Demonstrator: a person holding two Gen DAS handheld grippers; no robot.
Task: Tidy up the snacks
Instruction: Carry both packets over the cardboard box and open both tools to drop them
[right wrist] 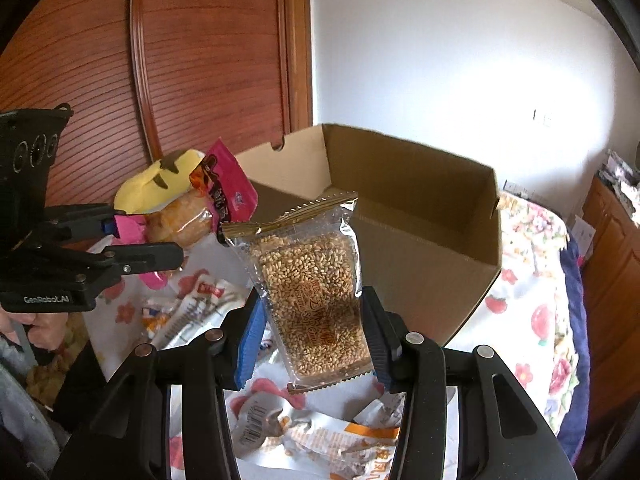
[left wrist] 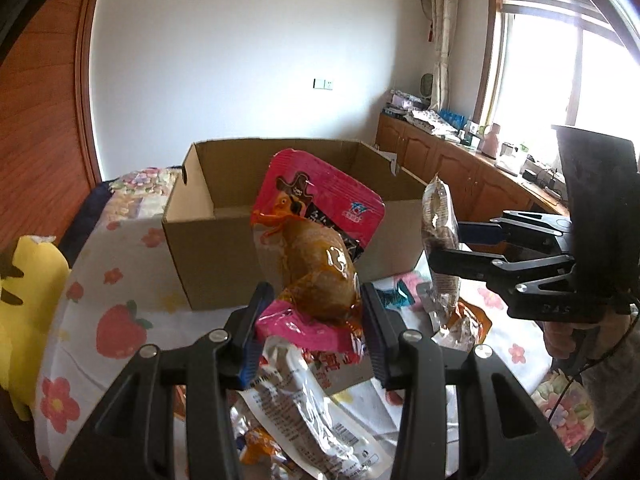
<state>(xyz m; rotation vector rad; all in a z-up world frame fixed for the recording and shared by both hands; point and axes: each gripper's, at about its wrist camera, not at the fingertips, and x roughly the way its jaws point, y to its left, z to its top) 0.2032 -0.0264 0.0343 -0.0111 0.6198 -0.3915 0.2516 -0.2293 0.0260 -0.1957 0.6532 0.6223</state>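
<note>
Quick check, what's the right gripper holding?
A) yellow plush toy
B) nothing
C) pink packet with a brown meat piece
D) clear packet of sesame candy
D: in the right wrist view the right gripper is closed on the clear sesame candy packet; the pink packet is in the left gripper.

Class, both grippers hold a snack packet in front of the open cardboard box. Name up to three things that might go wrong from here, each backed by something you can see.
1. The left gripper pinches only the bottom end of the pink packet, so the packet might swing or slip.
2. The sesame packet in the right gripper is slick plastic and tilted; it may slide out.
3. The box has a tall near wall; a low packet might snag on it.
</note>
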